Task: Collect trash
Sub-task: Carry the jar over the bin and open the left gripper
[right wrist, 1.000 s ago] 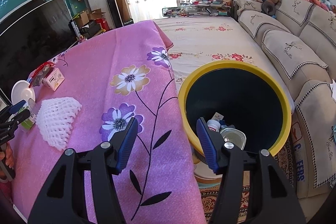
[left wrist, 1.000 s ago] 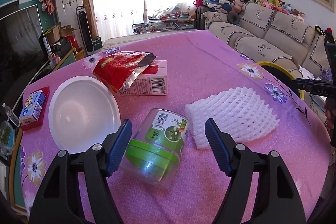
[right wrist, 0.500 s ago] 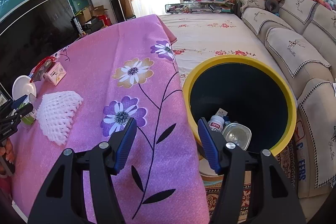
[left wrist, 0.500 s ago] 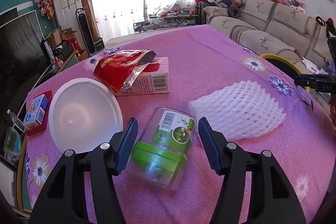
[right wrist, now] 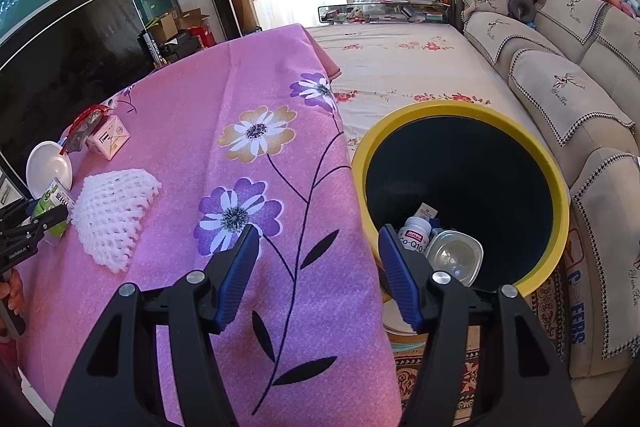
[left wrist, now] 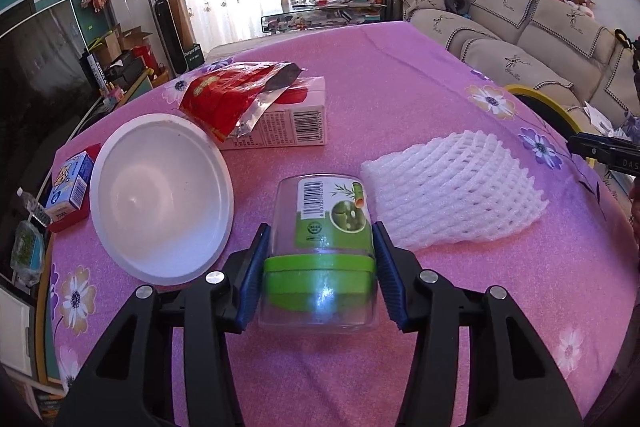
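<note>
We are closing our left gripper (left wrist: pixel 320 267) on the clear jar with the green lid (left wrist: pixel 322 247), which is lying on its side on the pink desk (left wrist: pixel 400 87). The jaws have just been narrowing and are now pressing the jar at 9 and 3 o'clock, right where the green lid band meets the clear wall. The jar's long axis is running from 6 to 12 o'clock, straight along the line our left gripper is pointing, with the lid end nearer us and the base pointing away, so the jaws are squeezing across its width, not its length.

Around it, the white bowl (left wrist: pixel 160 203) is sitting at 10 o'clock, the white foam net (left wrist: pixel 456 195) just beside the jar at 2 o'clock, and the carton (left wrist: pixel 288 123) under the red foil bag (left wrist: pixel 228 99) at 12 o'clock.

Our right gripper (right wrist: pixel 316 267) is hanging with its jaws moderately wide and holding nothing, over the desk edge. The yellow-rimmed bin (right wrist: pixel 560 195) is lying at 2 o'clock from it, on the floor beside the desk, with 1 white bottle (right wrist: pixel 416 235) and 1 clear container (right wrist: pixel 454 255) inside.

We judge the jar must be lifted and carried by the left hand towards the bin, since the right hand is nearer the bin but well apart from the jar.
</note>
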Tool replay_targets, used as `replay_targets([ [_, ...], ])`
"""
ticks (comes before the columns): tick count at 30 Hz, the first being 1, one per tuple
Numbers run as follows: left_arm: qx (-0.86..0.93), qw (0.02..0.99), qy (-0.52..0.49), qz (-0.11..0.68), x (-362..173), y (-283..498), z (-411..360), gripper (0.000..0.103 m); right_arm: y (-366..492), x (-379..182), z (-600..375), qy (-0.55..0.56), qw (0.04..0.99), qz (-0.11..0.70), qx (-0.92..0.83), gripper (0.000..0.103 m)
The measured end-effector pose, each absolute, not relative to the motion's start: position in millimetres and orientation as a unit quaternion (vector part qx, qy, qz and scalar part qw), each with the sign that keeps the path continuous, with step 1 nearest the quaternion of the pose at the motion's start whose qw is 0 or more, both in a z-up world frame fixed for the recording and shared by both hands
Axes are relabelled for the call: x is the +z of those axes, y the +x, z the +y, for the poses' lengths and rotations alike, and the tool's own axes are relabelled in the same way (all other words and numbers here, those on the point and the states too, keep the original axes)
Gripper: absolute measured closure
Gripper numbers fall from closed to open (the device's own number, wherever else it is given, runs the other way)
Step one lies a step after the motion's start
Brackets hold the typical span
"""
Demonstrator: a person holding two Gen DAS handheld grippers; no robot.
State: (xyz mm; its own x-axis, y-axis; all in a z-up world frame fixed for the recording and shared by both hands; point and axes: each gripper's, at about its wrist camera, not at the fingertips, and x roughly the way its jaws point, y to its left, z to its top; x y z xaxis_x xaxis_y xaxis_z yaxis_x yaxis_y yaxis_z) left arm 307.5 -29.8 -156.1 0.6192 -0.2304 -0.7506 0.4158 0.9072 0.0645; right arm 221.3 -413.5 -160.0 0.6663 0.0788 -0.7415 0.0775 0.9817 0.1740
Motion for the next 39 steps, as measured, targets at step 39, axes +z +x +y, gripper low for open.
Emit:
replay_targets([
  [39,-0.356,0.864,0.109,0.339,-84.6,333.3,-381.5,0.031,137.5,-150.6,-575.5,0.188,0.912,0.348,-0.108,0.042],
])
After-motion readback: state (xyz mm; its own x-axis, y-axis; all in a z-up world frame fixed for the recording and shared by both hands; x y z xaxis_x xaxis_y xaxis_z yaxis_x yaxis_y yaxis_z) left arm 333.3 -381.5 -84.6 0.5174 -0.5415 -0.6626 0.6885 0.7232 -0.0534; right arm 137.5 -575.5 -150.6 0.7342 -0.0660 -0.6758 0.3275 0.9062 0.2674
